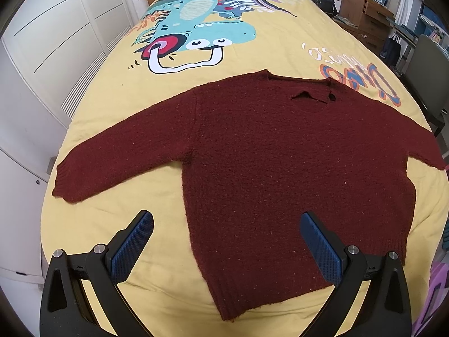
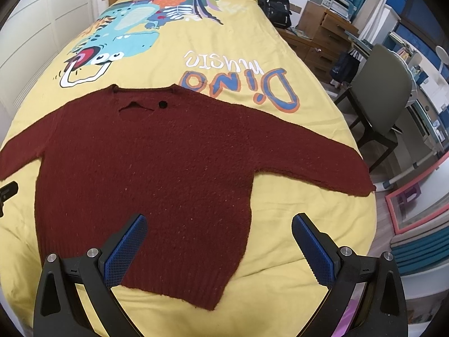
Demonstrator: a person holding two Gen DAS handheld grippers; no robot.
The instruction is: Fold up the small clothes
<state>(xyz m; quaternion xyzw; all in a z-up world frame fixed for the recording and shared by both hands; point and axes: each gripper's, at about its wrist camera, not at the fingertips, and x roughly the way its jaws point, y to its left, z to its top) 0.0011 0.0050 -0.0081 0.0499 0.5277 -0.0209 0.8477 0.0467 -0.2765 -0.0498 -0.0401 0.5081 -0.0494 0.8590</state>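
Through my left wrist camera, the maroon sweater (image 1: 280,168) lies flat on the yellow bed (image 1: 280,56), collar toward the headboard, hem toward me; my left fingers (image 1: 227,241) stand apart, empty, straddling its hem's left corner, with the left sleeve (image 1: 112,163) reaching the bed's left edge. Through my right wrist camera, my right fingers (image 2: 219,244) gape empty over the hem's right corner; only here the right cuff (image 2: 362,188) shows overhanging the bed's right edge.

Black gripper frames, silver bolts, blue seemingly cross-hatched pads on fingers (image 1: 132,248).
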